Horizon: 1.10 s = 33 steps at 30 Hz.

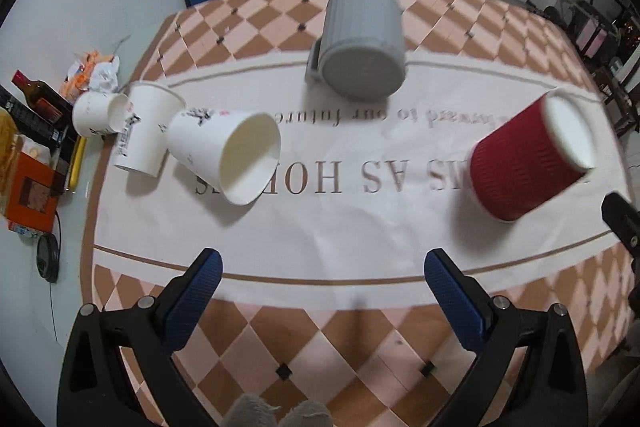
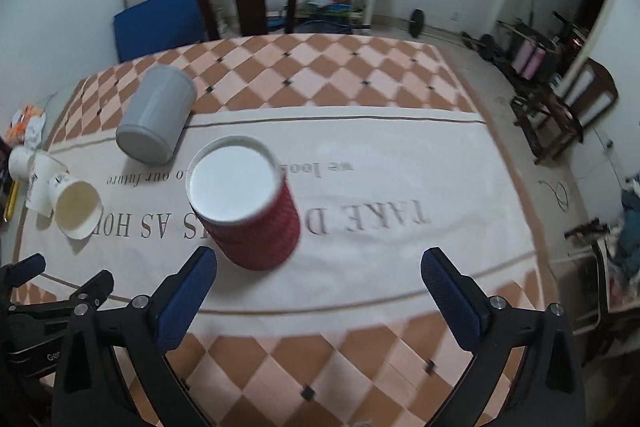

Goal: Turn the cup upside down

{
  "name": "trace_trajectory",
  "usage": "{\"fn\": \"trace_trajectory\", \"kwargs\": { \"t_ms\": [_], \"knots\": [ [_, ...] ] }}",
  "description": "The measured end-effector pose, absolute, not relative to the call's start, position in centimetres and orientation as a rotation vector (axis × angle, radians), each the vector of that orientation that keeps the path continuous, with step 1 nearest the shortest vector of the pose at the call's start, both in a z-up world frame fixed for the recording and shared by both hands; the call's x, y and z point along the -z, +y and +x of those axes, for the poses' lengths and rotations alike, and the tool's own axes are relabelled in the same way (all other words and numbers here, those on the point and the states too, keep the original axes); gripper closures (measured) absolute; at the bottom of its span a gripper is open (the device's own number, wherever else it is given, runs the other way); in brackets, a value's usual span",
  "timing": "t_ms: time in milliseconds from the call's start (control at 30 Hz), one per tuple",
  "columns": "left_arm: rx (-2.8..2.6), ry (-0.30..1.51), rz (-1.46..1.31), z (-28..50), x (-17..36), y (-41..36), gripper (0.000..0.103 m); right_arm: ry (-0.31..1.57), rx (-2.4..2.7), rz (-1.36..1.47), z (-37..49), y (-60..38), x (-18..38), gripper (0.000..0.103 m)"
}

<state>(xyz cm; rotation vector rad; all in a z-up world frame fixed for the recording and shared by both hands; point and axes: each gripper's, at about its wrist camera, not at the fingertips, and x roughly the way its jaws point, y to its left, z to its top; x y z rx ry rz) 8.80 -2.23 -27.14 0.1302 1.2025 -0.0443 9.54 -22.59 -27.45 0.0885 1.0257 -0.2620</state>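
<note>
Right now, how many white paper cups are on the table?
3. One white cup lies on its side, mouth open. A second cup stands just behind it, a third cup at the table's left edge. Others may be hidden.

The red cup is smeared with motion blur, and it hides part of the printed lettering on the cloth. The clutter at the counter's left edge is cut off by the picture's rim.

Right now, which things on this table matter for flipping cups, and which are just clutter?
Job:
- red ribbed paper cup, base up
- grey ribbed mug, base up
- white printed paper cup, open mouth showing
- two more white paper cups at the table's left edge

Clutter:
- brown bottle
- orange box
- crumpled wrappers
</note>
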Motion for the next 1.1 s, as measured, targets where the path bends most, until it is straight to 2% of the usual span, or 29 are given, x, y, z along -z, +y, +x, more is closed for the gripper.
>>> {"fn": "trace_trajectory", "kwargs": {
  "t_ms": [667, 1100],
  "knots": [
    [0.047, 1.038, 0.093, 0.5, 8.8, -4.2, 0.000, 0.986, 0.311, 0.097, -3.3, -25.2, 9.8, 0.000],
    [0.035, 1.035, 0.062, -2.7, 3.4, -4.3, 0.000, 0.940, 0.287, 0.046, -7.0, -25.0, 1.6, 0.000]
  ]
}}
